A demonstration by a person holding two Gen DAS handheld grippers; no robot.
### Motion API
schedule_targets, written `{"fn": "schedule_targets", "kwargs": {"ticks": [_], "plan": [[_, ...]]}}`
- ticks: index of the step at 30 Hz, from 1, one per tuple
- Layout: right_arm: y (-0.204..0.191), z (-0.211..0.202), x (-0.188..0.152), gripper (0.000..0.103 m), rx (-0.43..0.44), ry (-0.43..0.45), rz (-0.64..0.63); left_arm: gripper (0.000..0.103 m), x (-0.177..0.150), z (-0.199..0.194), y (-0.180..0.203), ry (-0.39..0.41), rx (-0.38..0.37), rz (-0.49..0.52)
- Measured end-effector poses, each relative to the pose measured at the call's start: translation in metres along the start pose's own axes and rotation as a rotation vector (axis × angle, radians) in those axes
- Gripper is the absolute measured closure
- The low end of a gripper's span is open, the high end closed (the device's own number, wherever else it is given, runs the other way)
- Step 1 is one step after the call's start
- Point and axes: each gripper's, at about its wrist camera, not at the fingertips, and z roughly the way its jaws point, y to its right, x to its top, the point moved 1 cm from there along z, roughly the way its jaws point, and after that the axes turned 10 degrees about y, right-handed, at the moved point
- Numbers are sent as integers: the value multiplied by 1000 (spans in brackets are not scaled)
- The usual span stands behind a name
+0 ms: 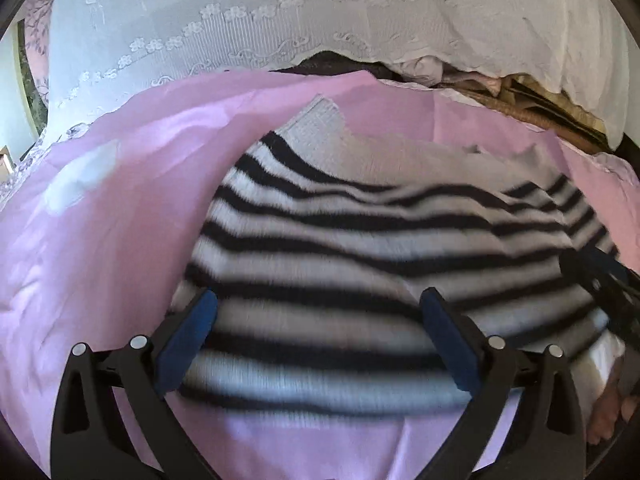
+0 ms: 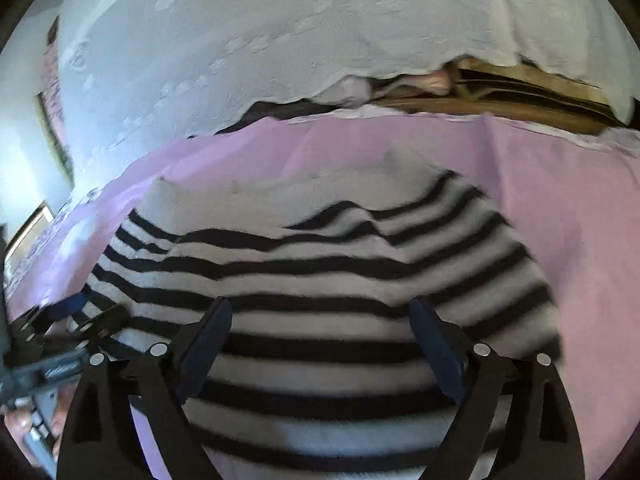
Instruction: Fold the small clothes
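Knitwear fills the middle of both views: a black-and-white striped sweater point(image 1: 360, 248) lies spread on a lilac sheet point(image 1: 100, 240) that covers the bed, its plain white collar end towards the far edge of the sheet and its striped body reaching back to the near edge, under both cameras. The knit is rumpled, with a raised fold running across the upper stripes (clearest in the right wrist view).

The left hand-held gripper point(image 1: 318, 300) hangs over the near part of the sweater with its two blue-padded fingers point(image 1: 188, 340) wide apart; stripes show in the gap between them, and neither pad presses on the cloth as far as the blurred picture lets one judge. The right hand-held gripper point(image 2: 320, 312) is likewise spread wide above the striped body, its blue pads point(image 2: 208, 340) standing clear to either side of a broad band of knit, nothing pinched between them. Each tool shows at the edge of the other's view: the right one at the right-hand margin of the left camera, the left one low at the left margin of the right camera, both beside the sweater's near corners.

Beyond the far edge of the sheet hangs a white lace curtain point(image 1: 240, 20) with embroidered flowers. Under its hem, folded fabrics point(image 2: 500, 96) in brown and pale tones are stacked.
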Motion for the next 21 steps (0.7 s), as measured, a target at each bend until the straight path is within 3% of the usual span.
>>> {"fn": "schedule_targets", "kwargs": {"ticks": [5, 10, 12, 21], "plan": [[10, -28, -13, 8, -48, 19, 41, 5, -22, -33, -6, 18, -12, -30], [-5, -47, -34, 4, -88, -24, -59, 5, -53, -34, -13, -132, -27, -66], [-6, -58, -42, 4, -87, -33, -62, 5, -55, -39, -16, -125, -38, -78], [32, -83, -65, 3, 15, -75, 197, 5, -63, -55, -27, -106, -31, -156]]}}
